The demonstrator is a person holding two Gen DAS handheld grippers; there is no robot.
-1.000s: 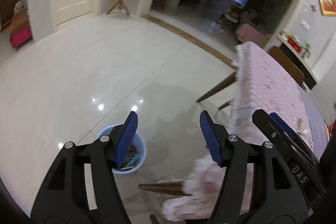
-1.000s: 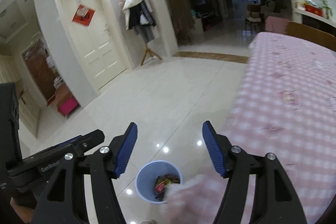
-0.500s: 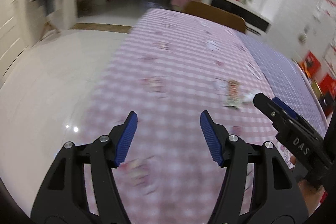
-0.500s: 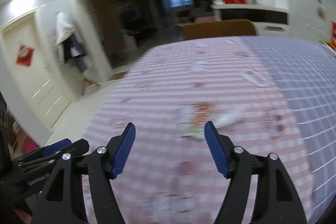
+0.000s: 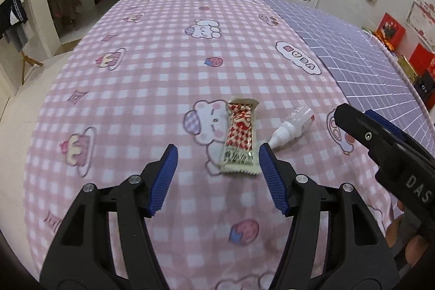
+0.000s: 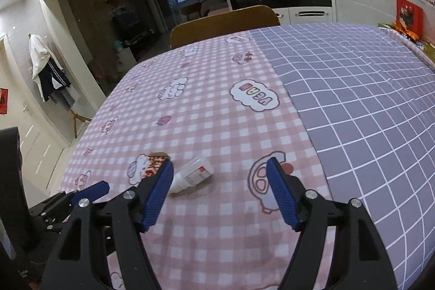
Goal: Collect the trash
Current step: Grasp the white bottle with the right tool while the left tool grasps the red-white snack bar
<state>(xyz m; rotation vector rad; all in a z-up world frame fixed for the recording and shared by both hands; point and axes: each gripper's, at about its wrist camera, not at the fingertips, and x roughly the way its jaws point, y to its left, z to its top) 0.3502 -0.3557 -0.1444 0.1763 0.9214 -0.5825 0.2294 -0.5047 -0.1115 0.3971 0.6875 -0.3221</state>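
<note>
Trash left: a snack wrapper (image 5: 240, 139) and a small white bottle (image 5: 293, 127) are seen lying side by side on the checked tablecloth (image 5: 141, 78).
Left gripper (image 5: 217, 175): held wide, empty, above the wrapper.
Right gripper (image 6: 220, 190): jaws just opened further, nothing between them, near the bottle.
Progress: neither item is picked up yet.

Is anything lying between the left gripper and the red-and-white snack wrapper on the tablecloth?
Nothing visible. The left gripper, jaws open and empty, faces the snack wrapper over bare pink tablecloth. The small white bottle lies beside it, off to the right.
</note>
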